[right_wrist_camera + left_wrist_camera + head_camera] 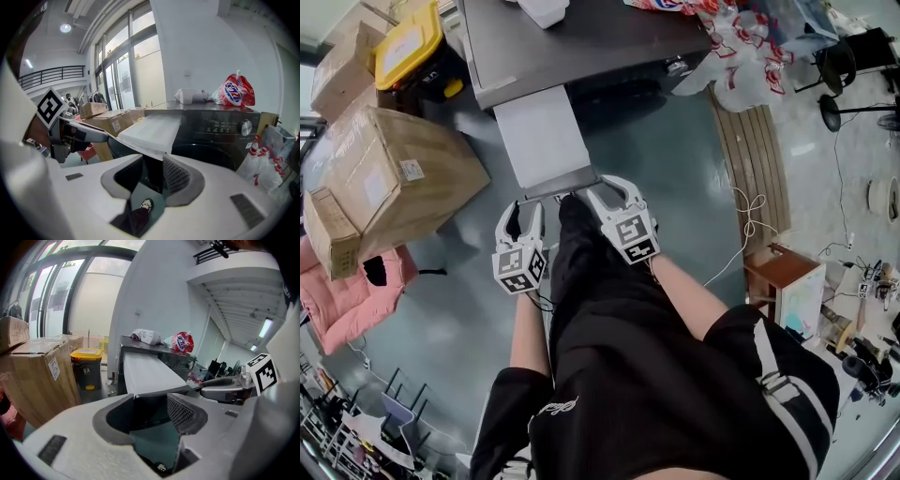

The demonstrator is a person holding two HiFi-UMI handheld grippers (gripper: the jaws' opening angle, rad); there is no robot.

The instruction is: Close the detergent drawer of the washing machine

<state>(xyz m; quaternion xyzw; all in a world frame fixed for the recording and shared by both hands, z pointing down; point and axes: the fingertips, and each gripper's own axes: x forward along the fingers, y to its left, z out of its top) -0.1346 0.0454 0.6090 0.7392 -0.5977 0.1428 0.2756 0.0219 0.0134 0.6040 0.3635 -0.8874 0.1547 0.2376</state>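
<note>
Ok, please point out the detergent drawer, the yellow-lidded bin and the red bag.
detergent drawer [542, 131], head view, its pale top face.
yellow-lidded bin [86, 353], left gripper view, its yellow lid.
red bag [233, 91], right gripper view, its printed front.

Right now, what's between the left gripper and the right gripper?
Head view: the person's black-clad leg fills the gap between left gripper and right gripper; the detergent drawer ends just ahead.
</note>
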